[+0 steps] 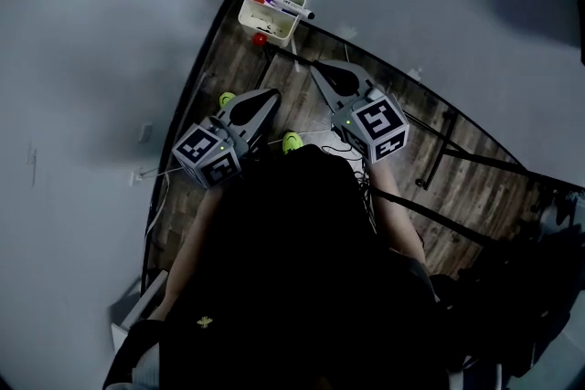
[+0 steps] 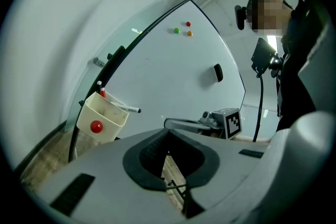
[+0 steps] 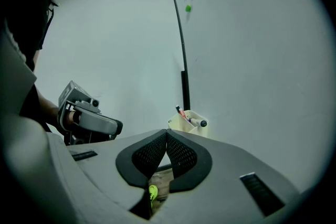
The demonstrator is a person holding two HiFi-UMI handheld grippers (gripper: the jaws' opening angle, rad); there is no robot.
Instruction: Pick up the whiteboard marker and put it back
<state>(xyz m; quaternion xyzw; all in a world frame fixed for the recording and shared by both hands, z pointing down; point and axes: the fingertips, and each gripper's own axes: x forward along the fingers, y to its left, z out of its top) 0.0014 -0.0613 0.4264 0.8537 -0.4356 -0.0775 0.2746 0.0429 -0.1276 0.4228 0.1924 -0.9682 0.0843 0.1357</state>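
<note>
A cream marker holder [image 1: 271, 17] hangs at the whiteboard's lower edge, a red magnet [image 1: 260, 39] on its front. Several markers stand in it, and a black-capped whiteboard marker [image 1: 292, 9] lies across its rim. The left gripper view has the holder [image 2: 103, 117] and that marker [image 2: 126, 108] ahead to the left; in the right gripper view the holder [image 3: 187, 123] sits just beyond the jaw tips. My left gripper [image 1: 272, 94] [image 2: 168, 132] and right gripper [image 1: 315, 67] [image 3: 167, 132] both hang short of the holder. Both are shut and hold nothing.
The whiteboard [image 2: 173, 76] carries three small magnets [image 2: 182, 30] and a black eraser [image 2: 218, 73]. Below is a wooden floor [image 1: 457, 187] with the board's black stand legs [image 1: 437, 155]. Yellow-green shoes [image 1: 292, 142] show beneath the grippers.
</note>
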